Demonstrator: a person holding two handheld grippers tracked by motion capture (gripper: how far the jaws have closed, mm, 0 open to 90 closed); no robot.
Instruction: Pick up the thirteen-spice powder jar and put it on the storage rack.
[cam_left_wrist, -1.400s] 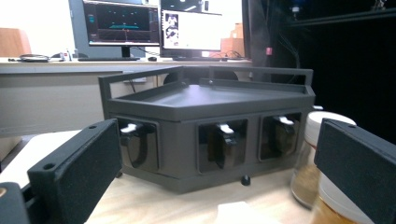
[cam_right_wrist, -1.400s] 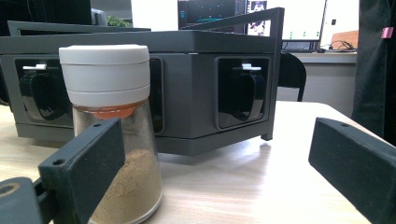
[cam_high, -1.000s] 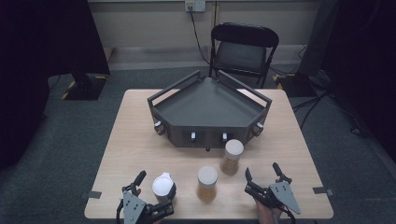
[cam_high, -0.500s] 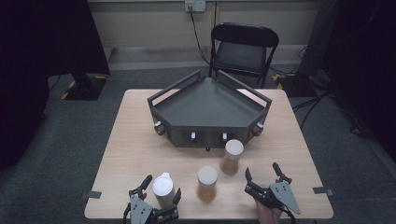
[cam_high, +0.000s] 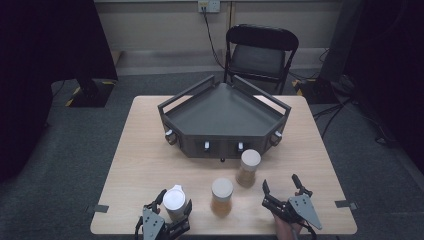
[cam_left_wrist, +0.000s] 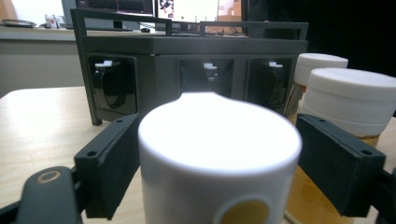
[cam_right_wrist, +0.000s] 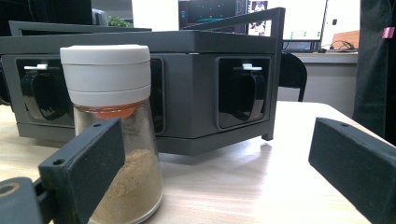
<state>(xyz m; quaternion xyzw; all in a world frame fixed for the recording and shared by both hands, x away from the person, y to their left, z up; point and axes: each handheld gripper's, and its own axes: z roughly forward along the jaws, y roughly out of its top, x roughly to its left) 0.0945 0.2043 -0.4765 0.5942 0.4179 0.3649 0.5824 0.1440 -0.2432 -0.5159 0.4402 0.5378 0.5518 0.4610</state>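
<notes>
The left gripper (cam_high: 174, 203) drew its jaws in around the white-lidded jar (cam_high: 174, 200) at the table's near edge, left of the amber jar (cam_high: 221, 196). A second earlier they had stood wide, with the jar just ahead of their tips. Its jaws had just been closing, the jar between them, each pad now at its side.
</notes>
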